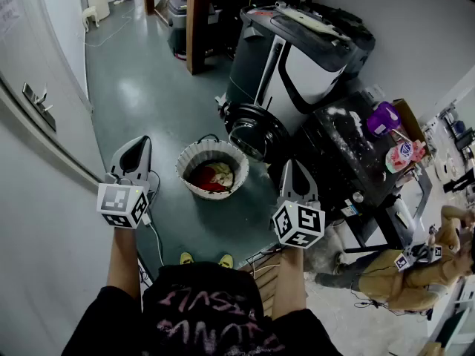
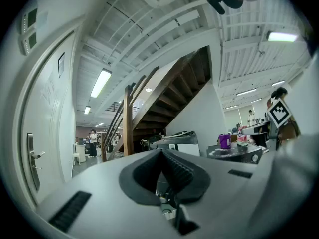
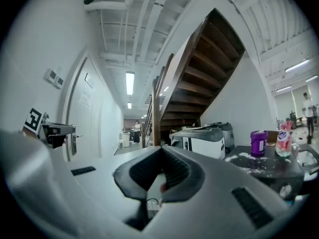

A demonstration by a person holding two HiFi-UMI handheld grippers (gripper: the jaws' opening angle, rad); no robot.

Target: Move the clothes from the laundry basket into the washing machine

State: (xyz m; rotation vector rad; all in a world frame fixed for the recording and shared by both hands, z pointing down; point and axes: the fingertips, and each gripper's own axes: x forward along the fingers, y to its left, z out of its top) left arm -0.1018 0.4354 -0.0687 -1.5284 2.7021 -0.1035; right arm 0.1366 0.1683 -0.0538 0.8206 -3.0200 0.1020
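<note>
Head view: I am holding the left gripper (image 1: 136,150) and the right gripper (image 1: 295,170) level above the floor, each with its jaws pressed together on nothing. The clothes (image 1: 211,176), red and pale, are lying in the laundry basket (image 1: 189,156), just beside the washing machine (image 1: 312,65). I am judging the whole transfer as remaining, though the drum's inside is not showing.

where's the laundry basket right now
Head view, centre: the laundry basket stands on the floor, just below and left of the washing machine, with clothes inside.
</note>
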